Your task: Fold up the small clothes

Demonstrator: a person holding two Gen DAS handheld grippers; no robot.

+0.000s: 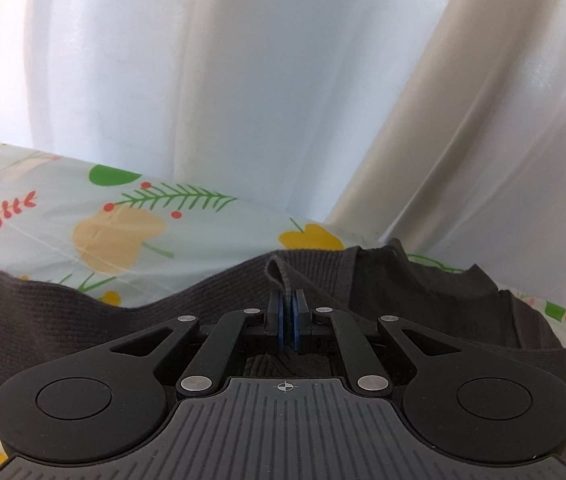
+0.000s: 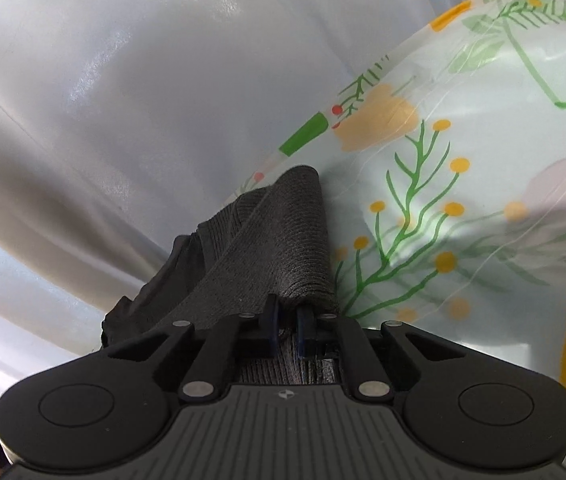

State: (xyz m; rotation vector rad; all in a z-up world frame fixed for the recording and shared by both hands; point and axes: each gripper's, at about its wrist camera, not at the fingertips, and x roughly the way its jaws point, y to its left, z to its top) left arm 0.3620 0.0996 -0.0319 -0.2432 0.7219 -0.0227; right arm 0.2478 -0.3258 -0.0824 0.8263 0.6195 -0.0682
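Dark grey ribbed knit, a small garment (image 1: pixel 83 312), lies across a floral plastic cloth (image 1: pixel 131 220) on the desk in the left wrist view, white curtain (image 1: pixel 243 80) behind. The left gripper (image 1: pixel 287 312) is clamped on a raised fold of the garment's edge, the fabric looping up between its blue pads.

From the right wrist, the right gripper (image 2: pixel 287 320) is pinched on a bunched edge of the same garment (image 2: pixel 283 248), which rises ahead of it at the cloth's (image 2: pixel 463 160) edge.
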